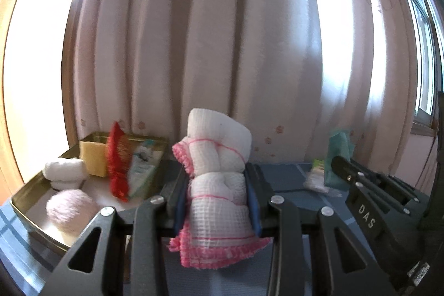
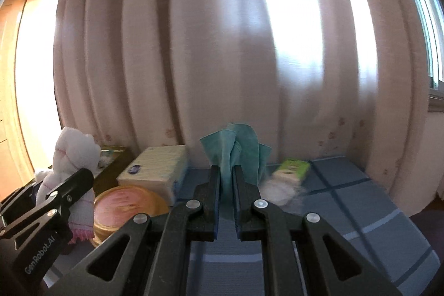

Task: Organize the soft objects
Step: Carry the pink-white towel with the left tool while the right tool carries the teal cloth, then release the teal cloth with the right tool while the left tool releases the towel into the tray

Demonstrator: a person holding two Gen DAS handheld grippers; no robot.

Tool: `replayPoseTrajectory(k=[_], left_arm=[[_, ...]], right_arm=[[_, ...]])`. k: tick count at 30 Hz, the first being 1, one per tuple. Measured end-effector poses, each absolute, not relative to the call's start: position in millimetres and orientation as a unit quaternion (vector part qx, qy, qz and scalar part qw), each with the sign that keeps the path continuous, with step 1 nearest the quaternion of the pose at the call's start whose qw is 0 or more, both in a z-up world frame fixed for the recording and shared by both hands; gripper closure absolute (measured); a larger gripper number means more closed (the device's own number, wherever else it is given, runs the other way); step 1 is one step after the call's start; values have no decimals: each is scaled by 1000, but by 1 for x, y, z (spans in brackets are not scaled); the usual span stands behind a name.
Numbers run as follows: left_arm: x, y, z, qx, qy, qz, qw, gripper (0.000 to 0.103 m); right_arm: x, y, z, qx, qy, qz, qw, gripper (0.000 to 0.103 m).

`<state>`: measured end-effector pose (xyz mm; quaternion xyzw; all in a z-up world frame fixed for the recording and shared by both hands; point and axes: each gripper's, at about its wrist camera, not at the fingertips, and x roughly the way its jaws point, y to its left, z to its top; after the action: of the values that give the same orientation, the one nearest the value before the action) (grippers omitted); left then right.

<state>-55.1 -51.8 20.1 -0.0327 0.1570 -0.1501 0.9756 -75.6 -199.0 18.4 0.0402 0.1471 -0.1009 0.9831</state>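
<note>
Left hand-held gripper (image 1: 219,185): jaws partly apart, clamped on rolled white waffle-weave cloth with pink crocheted edging (image 1: 219,165); roll upright, pink stitch lines across, frilled hem hanging below pads, held above blue checked surface (image 1: 283,174).

Right hand-held gripper (image 2: 227,179): jaws nearly shut, pinching crumpled teal microfibre cloth (image 2: 238,149), folds standing above fingertips, clear of surface.

Writing: "DAS" on right unit body, "GenRobot.AI" on left unit body.

Gold metal tin (image 1: 22,207), left of roll, holds other soft items.

Both grippers are built of matte black plastic linkage arms with triangular cut-outs, joined by round silver screws. Blue pads are fitted inside the fingers of the left gripper (image 1: 217,201). White lettering, "DAS" and "GenRobot.AI", is printed on the right gripper (image 2: 227,201).
</note>
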Motion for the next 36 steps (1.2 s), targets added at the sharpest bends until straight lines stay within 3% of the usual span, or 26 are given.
replayPoseTrajectory(k=[21,36], left_arm=[[-14,88,14,-52,163,-35,985,69],[22,104,9,-47,217,-5,975,70]], right_arm=[[-14,-43,14,-9,161,46,986,93],[42,-5,7,-12,220,70,973,93]])
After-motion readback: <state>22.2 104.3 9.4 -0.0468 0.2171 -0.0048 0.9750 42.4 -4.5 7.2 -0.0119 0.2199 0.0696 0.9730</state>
